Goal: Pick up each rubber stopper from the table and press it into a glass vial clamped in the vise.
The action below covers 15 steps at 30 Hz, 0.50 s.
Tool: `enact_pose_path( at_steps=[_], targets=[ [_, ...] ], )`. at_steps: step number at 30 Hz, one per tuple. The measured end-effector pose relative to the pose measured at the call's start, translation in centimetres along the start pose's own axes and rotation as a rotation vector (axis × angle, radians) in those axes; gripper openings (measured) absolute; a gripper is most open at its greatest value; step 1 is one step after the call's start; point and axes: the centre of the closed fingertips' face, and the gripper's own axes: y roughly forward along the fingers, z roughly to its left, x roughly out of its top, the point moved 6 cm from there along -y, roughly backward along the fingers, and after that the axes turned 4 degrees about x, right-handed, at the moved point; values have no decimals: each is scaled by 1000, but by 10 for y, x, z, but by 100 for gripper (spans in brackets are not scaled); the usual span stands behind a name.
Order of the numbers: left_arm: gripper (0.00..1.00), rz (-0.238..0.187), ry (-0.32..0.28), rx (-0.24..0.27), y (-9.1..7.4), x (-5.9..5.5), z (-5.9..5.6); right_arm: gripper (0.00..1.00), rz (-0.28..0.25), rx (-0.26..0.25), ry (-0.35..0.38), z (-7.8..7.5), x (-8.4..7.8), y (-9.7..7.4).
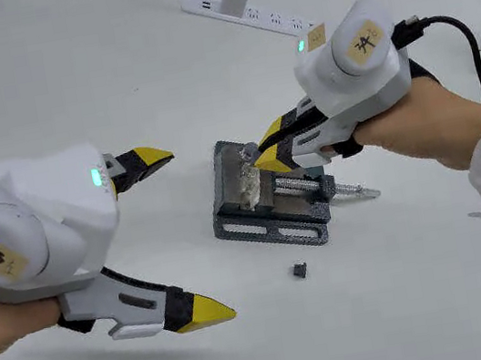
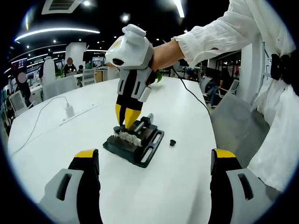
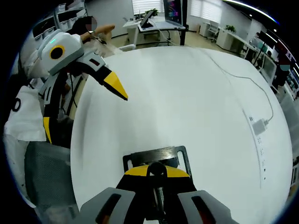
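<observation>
Glass vials (image 1: 247, 182) sit clamped in the vise (image 1: 271, 221) mid-table, the right gripper (image 1: 257, 153) slanted down onto the row's far end, jaws pinched on a dark stopper (image 3: 156, 169); spare stopper (image 1: 299, 271) lies on the table (image 1: 67, 80) near the vise; left gripper (image 1: 196, 234) held level, jaws spread wide, well apart leftward.

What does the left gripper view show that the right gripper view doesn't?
Left gripper view: the loose stopper on the table beside the vise, and vials in it under the right gripper. Right gripper view: the open left gripper, and a dark piece, likely a stopper, pinched between that view's own tips. Both: vise, table, power strip.
</observation>
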Motion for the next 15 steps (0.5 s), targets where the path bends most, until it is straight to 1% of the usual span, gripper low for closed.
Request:
enact_pose_path(
  at_steps=[2, 4, 7, 10, 12, 15],
  targets=[
    [99, 2, -2, -2, 0, -1, 0, 5, 6, 3, 3, -1, -1, 1],
    [99, -3, 1, 1, 0, -1, 1, 5, 13, 1, -1, -6, -3, 3],
    [99, -4, -5, 1, 1, -1, 3, 5, 16, 8, 3, -4, -3, 3],
    [99, -6, -3, 1, 1, -1, 3, 5, 36, 14, -6, -4, -6, 6],
    [99, -11, -4, 1, 1, -1, 3, 5, 34, 15, -3, -5, -6, 5],
    [99, -14, -7, 1, 1, 0, 3, 5, 42, 12, -14, -3, -5, 4]
  ],
)
